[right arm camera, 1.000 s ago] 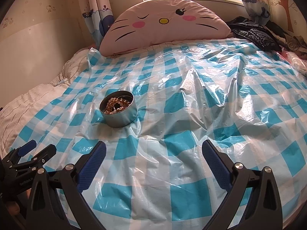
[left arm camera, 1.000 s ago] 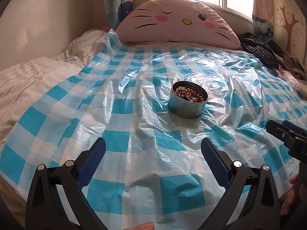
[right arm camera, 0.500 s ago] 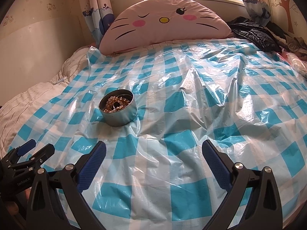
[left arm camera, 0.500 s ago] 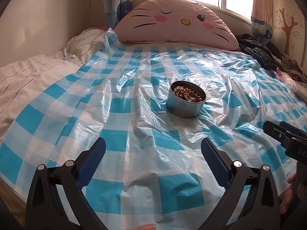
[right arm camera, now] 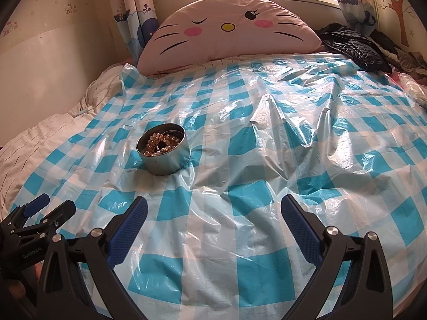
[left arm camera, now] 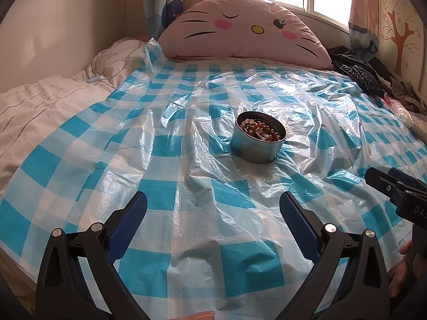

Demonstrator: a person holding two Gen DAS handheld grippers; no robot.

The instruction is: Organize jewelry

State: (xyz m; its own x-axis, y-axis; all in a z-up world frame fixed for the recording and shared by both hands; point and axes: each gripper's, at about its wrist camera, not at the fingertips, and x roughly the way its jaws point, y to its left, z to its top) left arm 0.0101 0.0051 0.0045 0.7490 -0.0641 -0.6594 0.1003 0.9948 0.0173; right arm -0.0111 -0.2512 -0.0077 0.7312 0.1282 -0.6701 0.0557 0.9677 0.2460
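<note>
A round metal tin [left arm camera: 257, 149] stands on the blue-and-white checked plastic sheet [left arm camera: 165, 176] on the bed. It holds amber bead jewelry [left arm camera: 260, 130]. It also shows in the right wrist view [right arm camera: 166, 161], with the beads [right arm camera: 158, 144] inside. My left gripper [left arm camera: 213, 210] is open and empty, well short of the tin. My right gripper [right arm camera: 213, 213] is open and empty, to the right of the tin and nearer than it. Each gripper shows at the edge of the other's view: the right one [left arm camera: 395, 184], the left one [right arm camera: 42, 210].
A pink cat-face pillow [left arm camera: 245, 29] lies at the head of the bed under the window. Dark clothes [left arm camera: 357, 72] are piled at the back right. A white quilt [left arm camera: 40, 98] lies along the left side by the wall.
Both views have shifted slightly; the tin sits a little higher and nearer in the frames. Both grippers stay open and empty.
</note>
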